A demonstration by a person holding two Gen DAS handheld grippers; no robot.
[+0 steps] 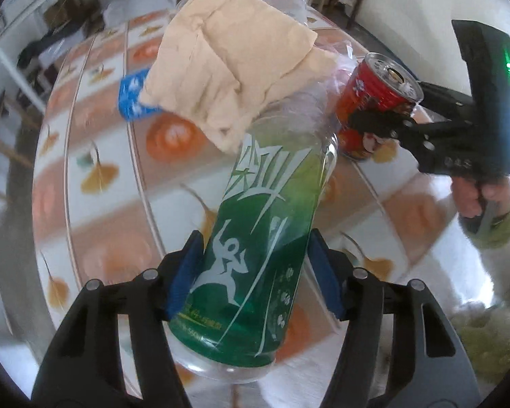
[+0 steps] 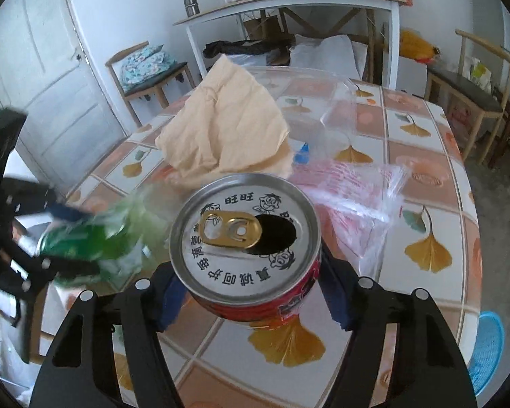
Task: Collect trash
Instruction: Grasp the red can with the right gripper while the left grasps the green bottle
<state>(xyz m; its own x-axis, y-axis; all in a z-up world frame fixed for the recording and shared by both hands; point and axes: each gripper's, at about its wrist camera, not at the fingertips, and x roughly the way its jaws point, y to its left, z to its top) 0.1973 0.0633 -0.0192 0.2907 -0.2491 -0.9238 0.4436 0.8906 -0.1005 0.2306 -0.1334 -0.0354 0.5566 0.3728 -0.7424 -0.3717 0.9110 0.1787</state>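
**Trash on tiled table: two items gripped**

Bottle (image 1: pixel 261 238): green label, clear plastic, lay between the blue pads (image 1: pixel 183 272) of the left gripper (image 1: pixel 255 278), pinched at mid-body, neck end pointing away under the tissue (image 1: pixel 227 78). Can (image 2: pixel 251 241): red, opened top, stood just right of the bottle, clamped by the right gripper (image 2: pixel 251 292). Table (image 2: pixel 425 176): both items sat at its near side. Plastic wrap (image 2: pixel 353 200): lay behind the can.

Green-labelled bottle (image 1: pixel 255 238) lying tilted, red can (image 2: pixel 251 241) upright (opened), beside crumpled tissue (image 2: pixel 221 125).
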